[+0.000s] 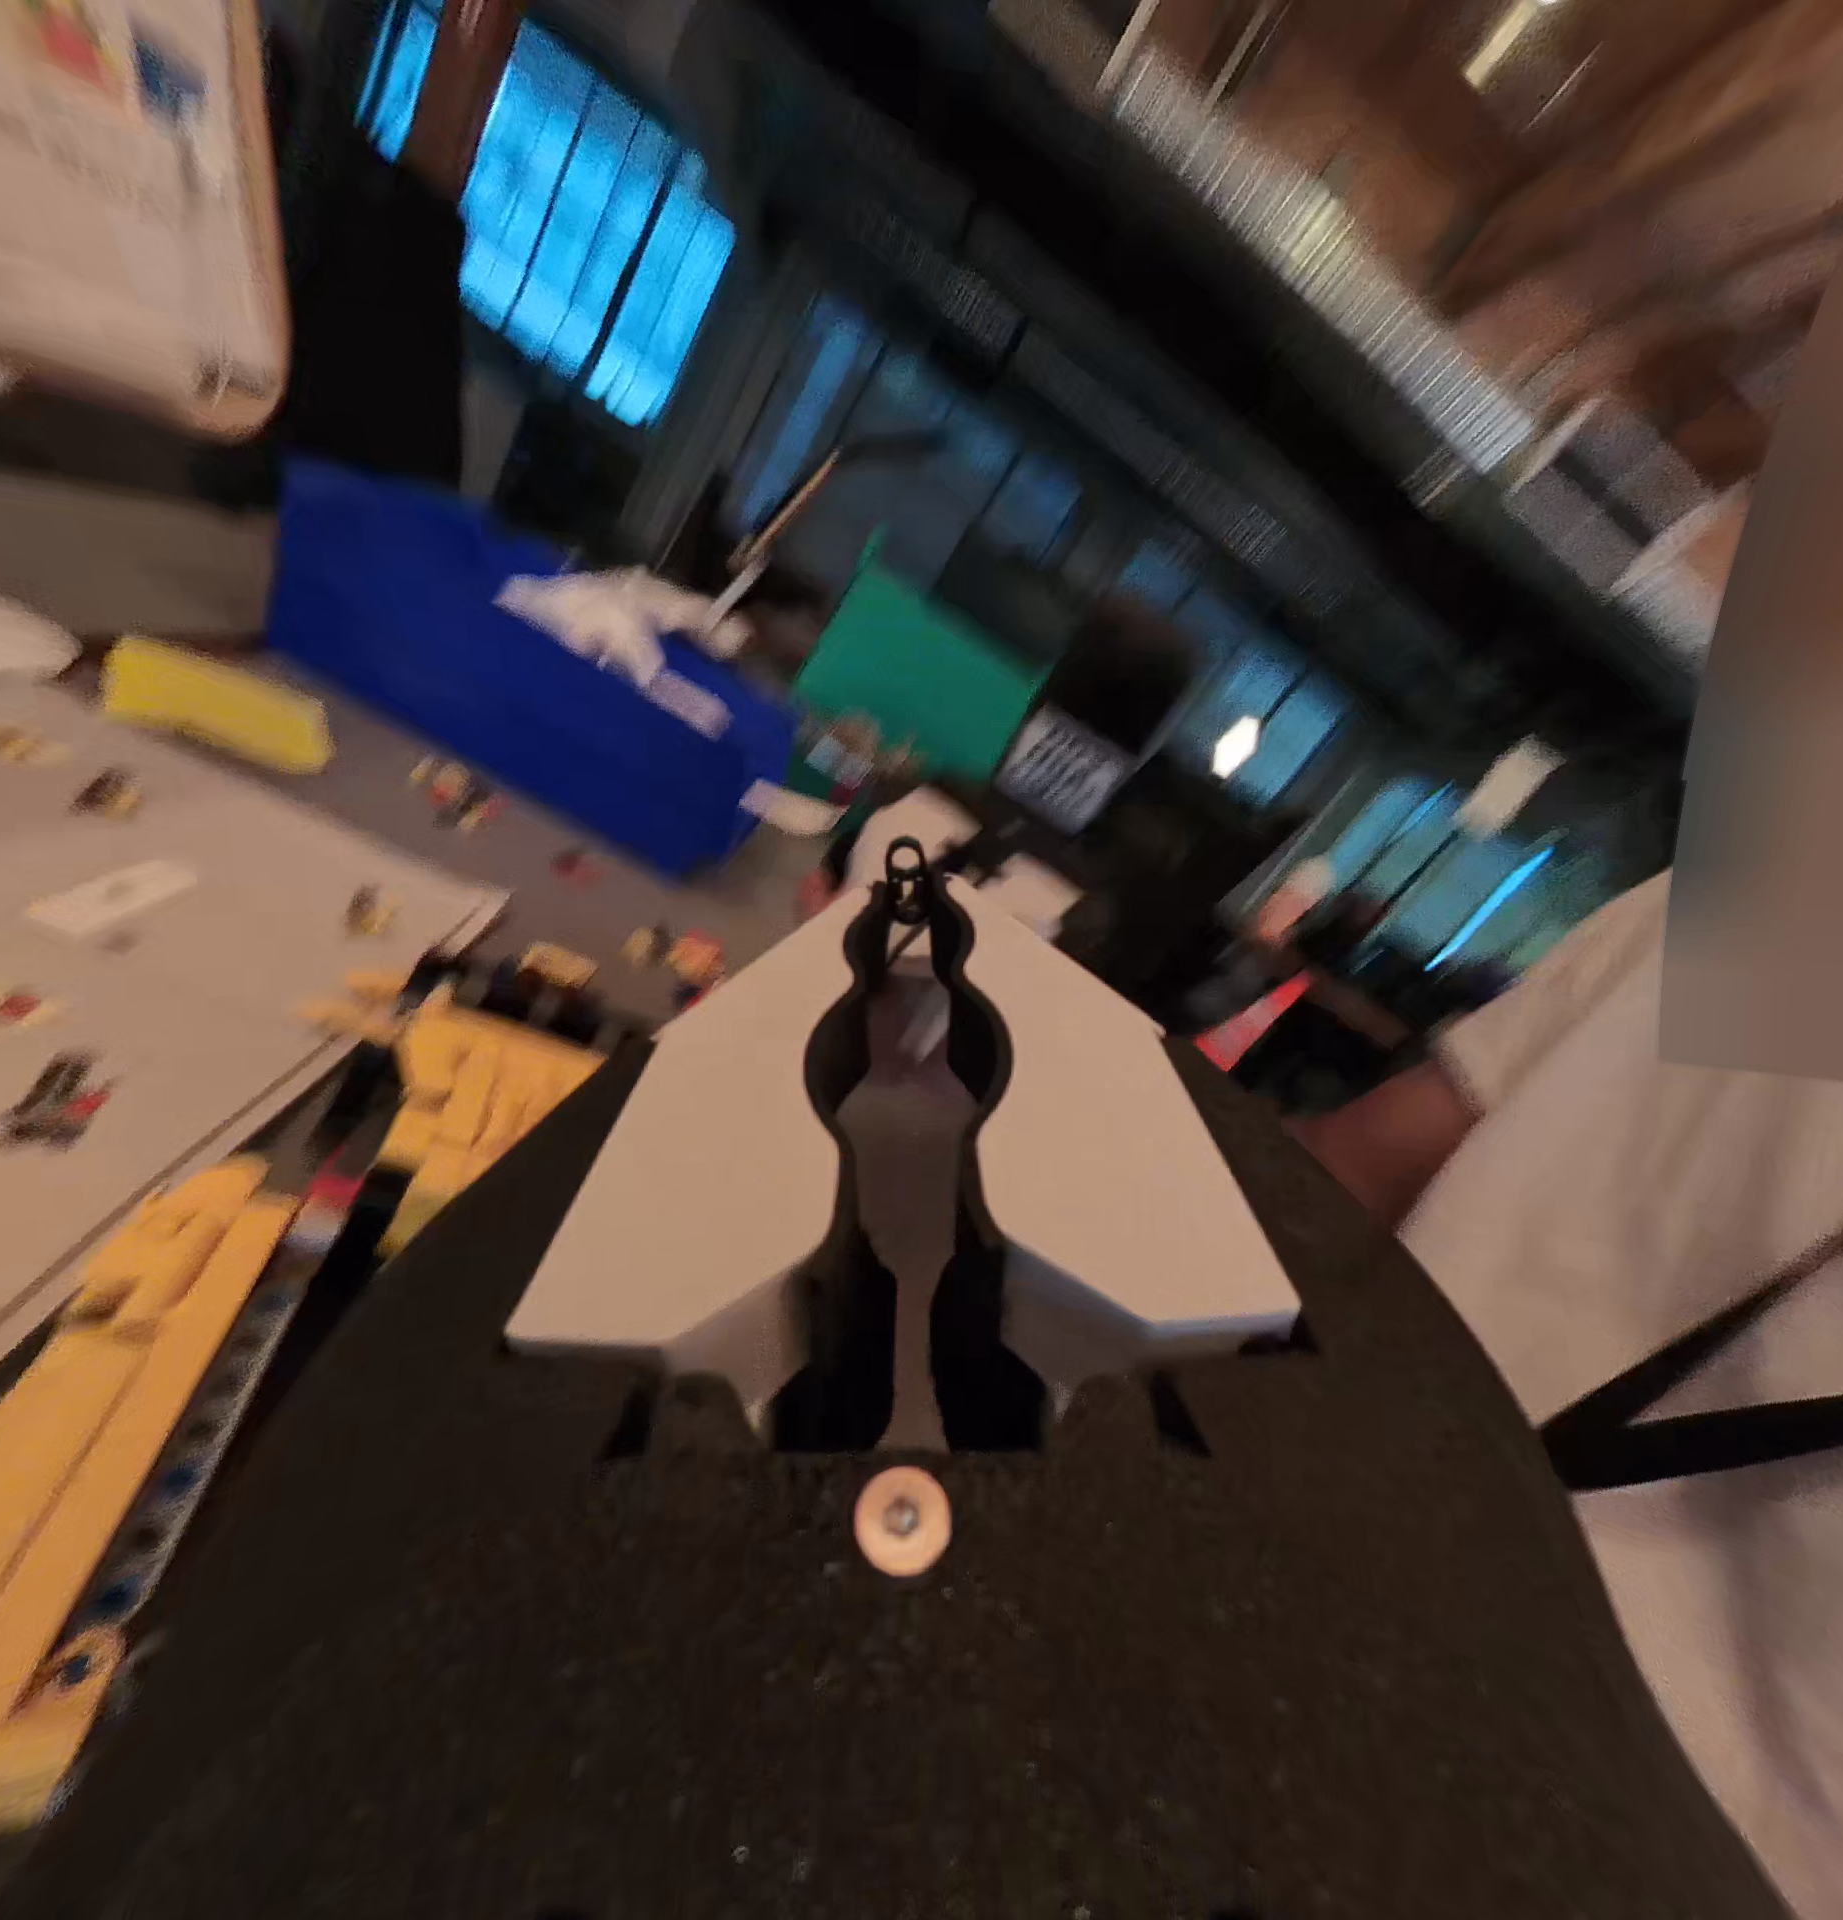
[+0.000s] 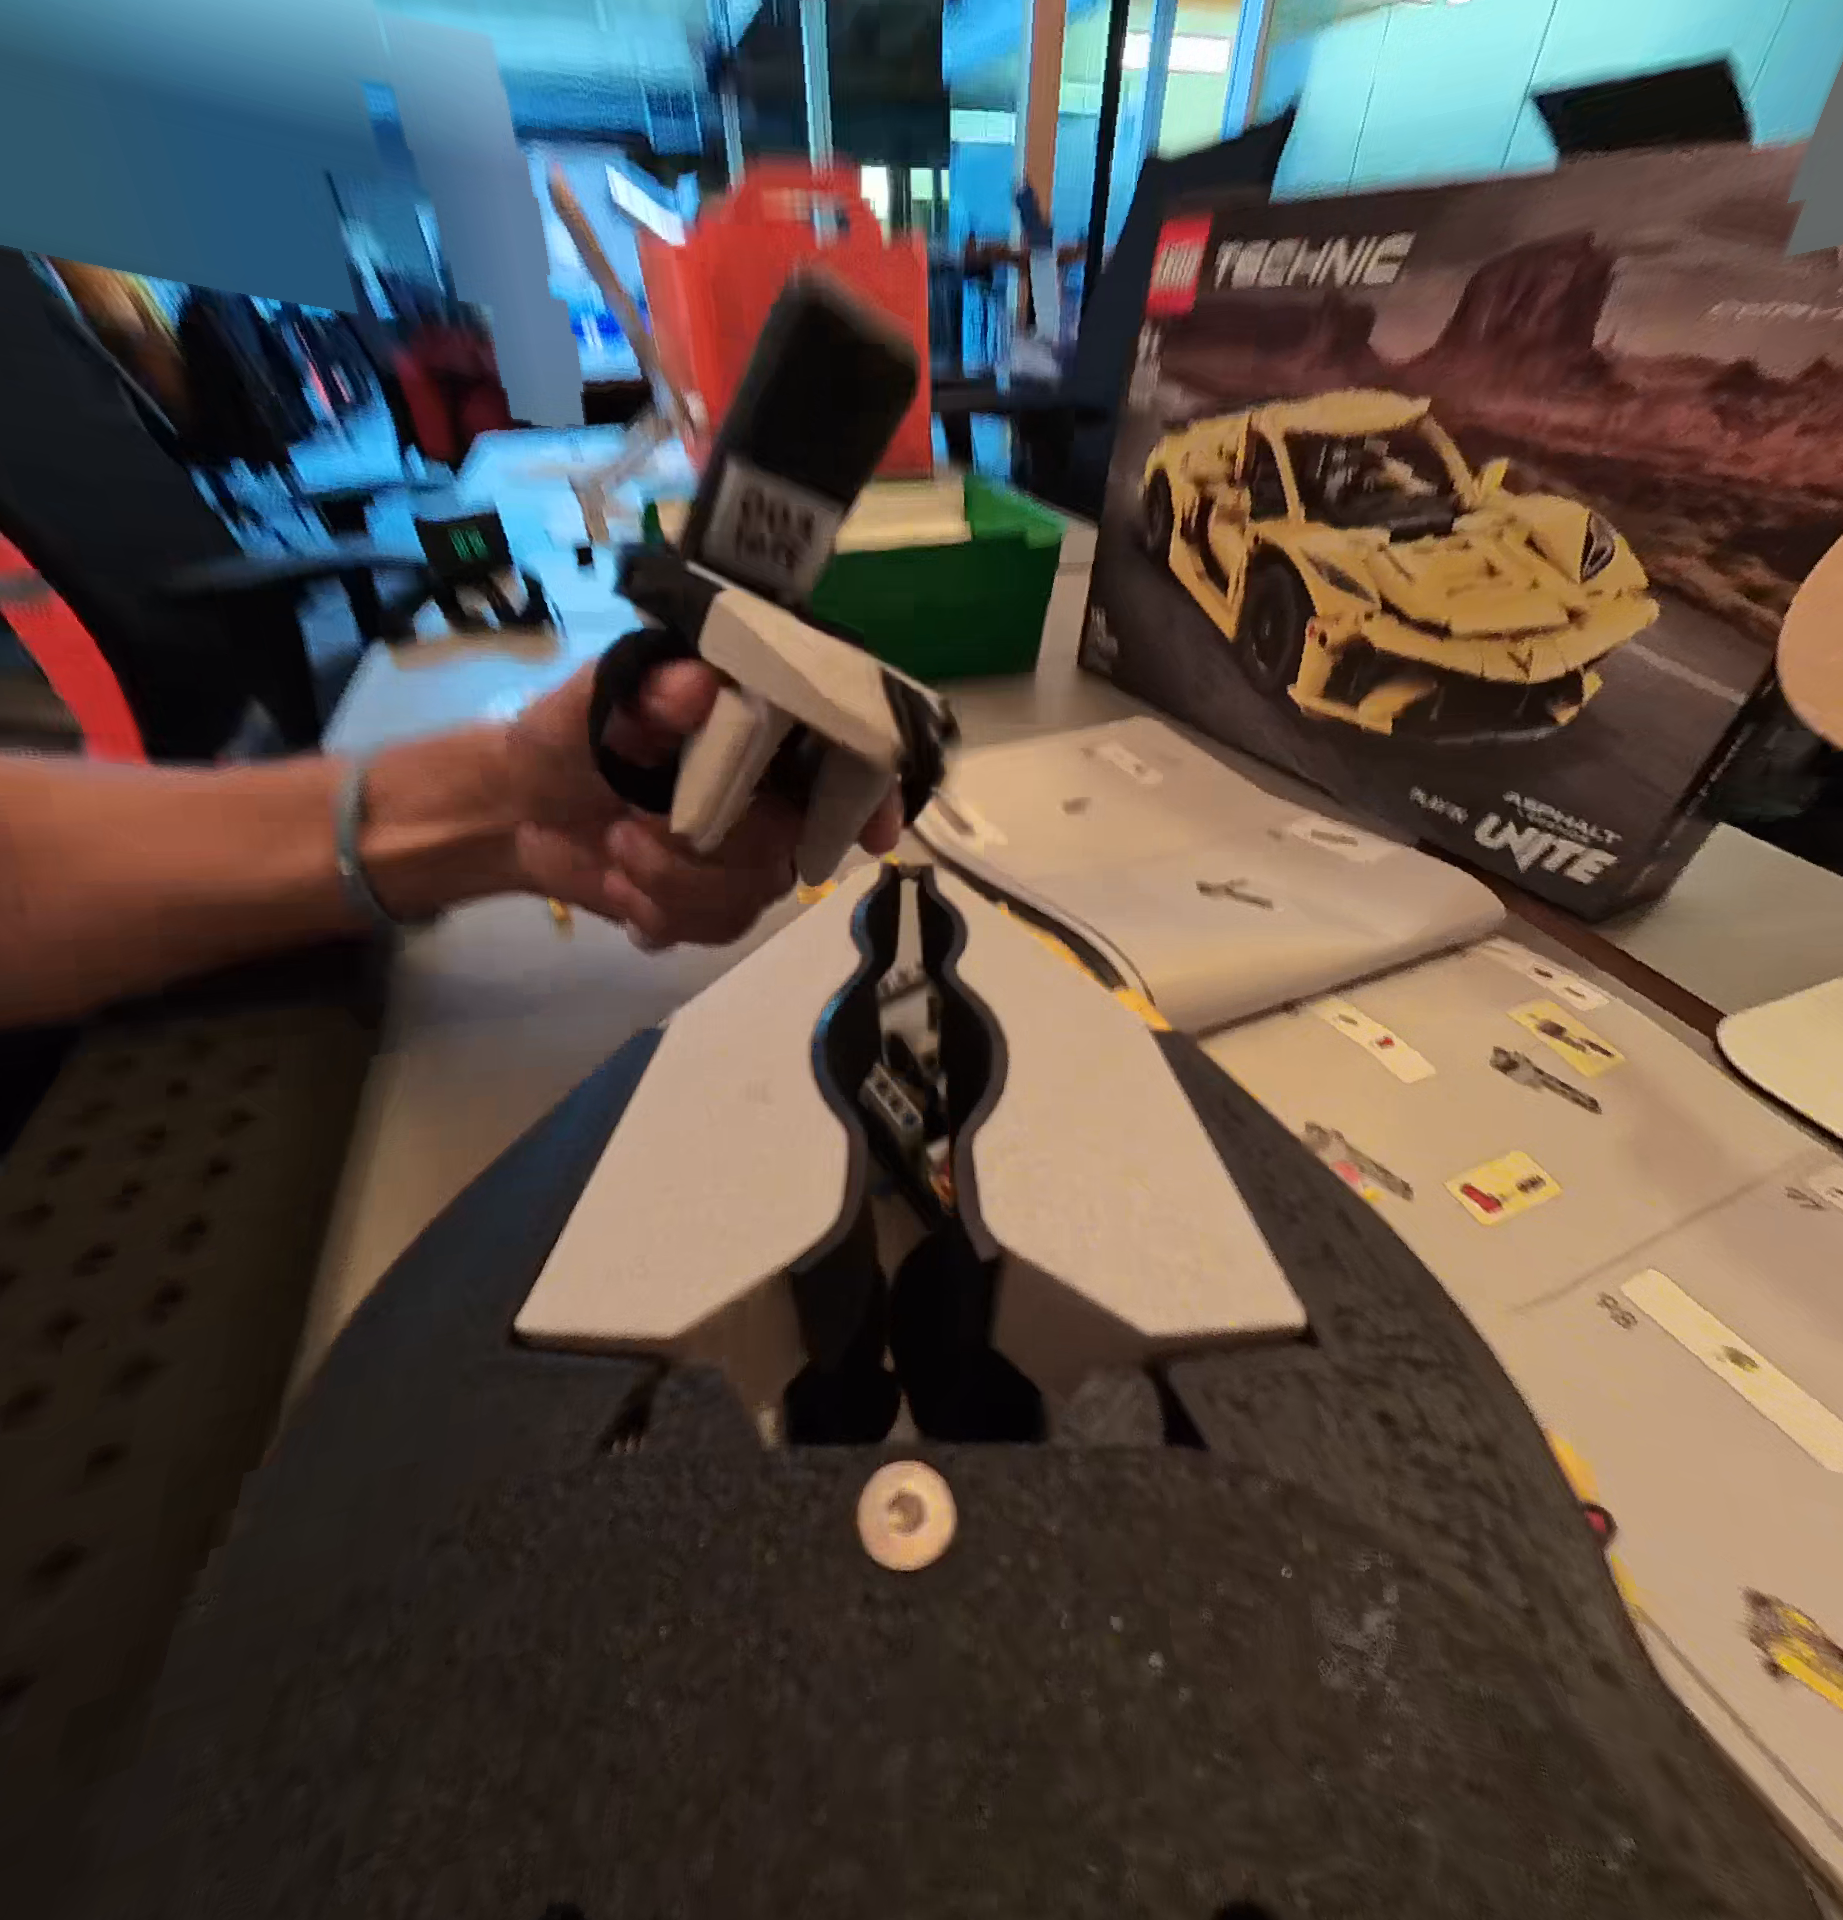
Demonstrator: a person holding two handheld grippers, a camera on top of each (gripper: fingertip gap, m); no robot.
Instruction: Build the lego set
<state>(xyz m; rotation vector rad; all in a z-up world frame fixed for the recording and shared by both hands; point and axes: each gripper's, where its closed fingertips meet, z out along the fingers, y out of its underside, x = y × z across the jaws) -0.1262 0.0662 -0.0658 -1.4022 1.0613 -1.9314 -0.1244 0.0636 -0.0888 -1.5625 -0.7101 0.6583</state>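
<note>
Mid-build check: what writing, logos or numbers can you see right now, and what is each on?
I won't copy the wording itself; this is where it stands.
Set box picturing a yellow car: brand logo and printed wording, legible.
Open instruction booklet: step marks, too small to read.
White label on the left tool: blurred.
Small display, green digits: blurred.
Blue tablecloth, white print: blurred.
</note>
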